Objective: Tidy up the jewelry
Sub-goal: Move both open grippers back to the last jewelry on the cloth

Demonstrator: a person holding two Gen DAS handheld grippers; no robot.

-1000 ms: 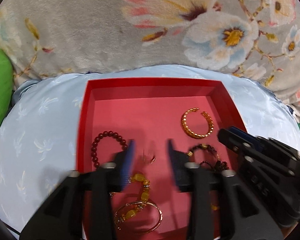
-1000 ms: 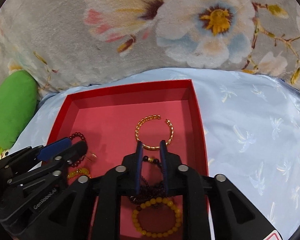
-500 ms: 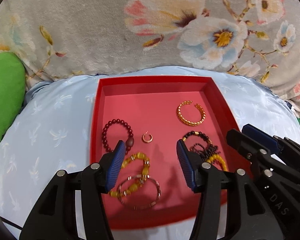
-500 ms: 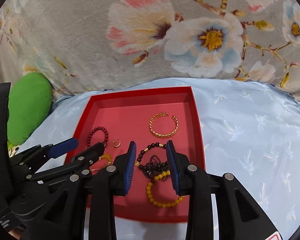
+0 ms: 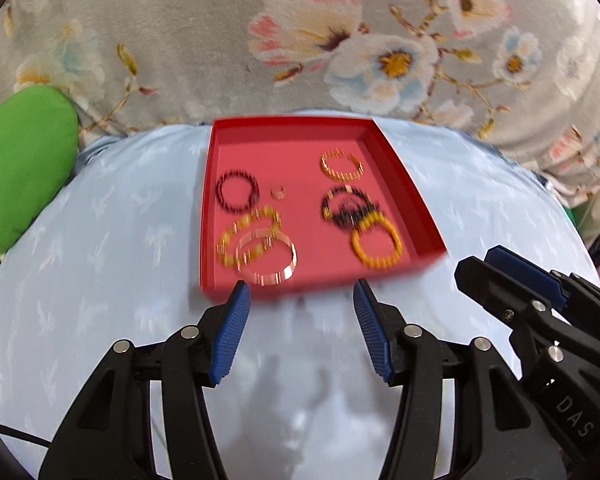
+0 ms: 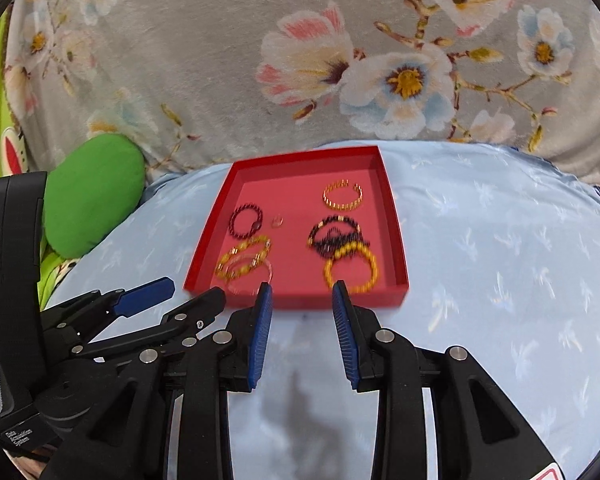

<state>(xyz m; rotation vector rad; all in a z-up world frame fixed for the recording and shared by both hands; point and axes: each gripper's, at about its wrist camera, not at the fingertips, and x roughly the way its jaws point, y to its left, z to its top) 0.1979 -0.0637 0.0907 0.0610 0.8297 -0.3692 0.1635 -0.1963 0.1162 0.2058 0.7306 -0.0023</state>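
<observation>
A red tray [image 5: 422, 216] [image 6: 396, 236] lies on a light blue cloth with several pieces of jewelry in it. On its left side are a dark red bead bracelet [image 5: 238, 192], a small ring [image 5: 278, 192], a yellow stone bracelet [image 5: 246, 236] and a rose-gold bangle [image 5: 270, 260]. On its right side are a gold open bangle [image 5: 342, 165], black bead bracelets [image 5: 346, 208] and a yellow bead bracelet [image 5: 376, 246]. My left gripper [image 5: 301, 286] [image 6: 194, 290] and right gripper [image 6: 301, 286] [image 5: 480, 262] hover side by side just short of the tray's near edge. Both are open and empty.
The light blue cloth [image 5: 120, 240] covers a rounded cushion and spreads wide around the tray. A grey floral blanket [image 5: 220, 40] rises behind it. A green cushion [image 5: 20, 168] [image 6: 92, 192] lies at the left.
Both grippers have drawn back from over the tray to its near edge and risen a little. Their jaws have widened. The jewelry lies where it was.
</observation>
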